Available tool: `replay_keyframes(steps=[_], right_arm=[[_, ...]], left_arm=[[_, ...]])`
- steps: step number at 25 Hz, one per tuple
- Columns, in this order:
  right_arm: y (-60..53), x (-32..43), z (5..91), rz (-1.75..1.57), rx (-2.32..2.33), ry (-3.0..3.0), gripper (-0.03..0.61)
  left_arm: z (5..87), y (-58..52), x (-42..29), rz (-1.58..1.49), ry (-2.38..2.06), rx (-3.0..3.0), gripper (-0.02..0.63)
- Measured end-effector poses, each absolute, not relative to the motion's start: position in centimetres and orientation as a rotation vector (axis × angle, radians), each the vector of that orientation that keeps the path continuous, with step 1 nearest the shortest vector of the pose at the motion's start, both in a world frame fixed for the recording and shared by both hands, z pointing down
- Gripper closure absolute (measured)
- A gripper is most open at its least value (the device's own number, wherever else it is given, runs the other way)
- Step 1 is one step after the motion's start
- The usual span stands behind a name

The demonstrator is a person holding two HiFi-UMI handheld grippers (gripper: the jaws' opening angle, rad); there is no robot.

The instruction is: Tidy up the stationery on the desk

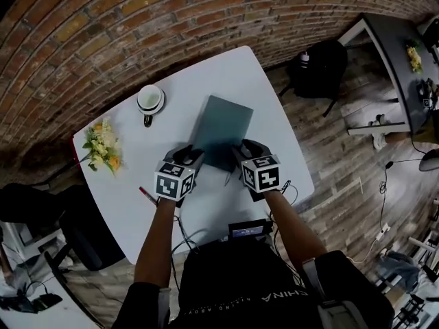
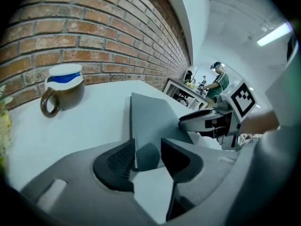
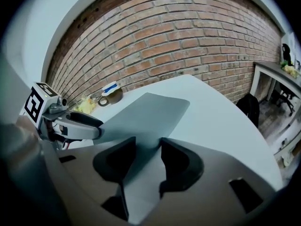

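Observation:
A grey-green notebook (image 1: 221,130) lies closed on the white table (image 1: 278,139), set at a slant. My left gripper (image 1: 194,155) is at its near left corner and my right gripper (image 1: 241,149) at its near right corner. In the left gripper view that corner of the notebook (image 2: 155,121) sits in the gap of the left gripper (image 2: 148,157), close against the left pad. In the right gripper view the notebook (image 3: 146,112) narrows into the gap of the right gripper (image 3: 148,157). Both sets of jaws stand apart around the corners. A red pen (image 1: 147,196) lies left of my left gripper.
A brown mug (image 1: 149,101) with a white lid stands behind and to the left of the notebook. A bunch of flowers (image 1: 103,149) lies at the table's left edge. A small black device (image 1: 250,229) with cables sits at the front edge. A black backpack (image 1: 319,67) is on the floor.

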State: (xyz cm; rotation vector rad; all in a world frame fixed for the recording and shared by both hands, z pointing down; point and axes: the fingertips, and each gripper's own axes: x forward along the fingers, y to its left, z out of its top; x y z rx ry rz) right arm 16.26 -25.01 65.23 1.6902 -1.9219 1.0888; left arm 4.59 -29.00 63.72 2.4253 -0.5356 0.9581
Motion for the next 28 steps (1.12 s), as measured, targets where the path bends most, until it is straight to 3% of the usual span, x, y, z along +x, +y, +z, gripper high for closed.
replay_keyframes(steps=[14, 28], right_arm=[[-22.0, 6.1, 65.3, 0.932, 1.354, -2.082, 0.410], [-20.6, 3.1, 65.7, 0.863, 1.280, -2.078, 0.405]], left_arm=[[64.3, -18.7, -6.1, 0.878, -0.662, 2.227, 0.433], [64.3, -14.5, -8.6, 0.769, -0.626, 2.147, 0.433]])
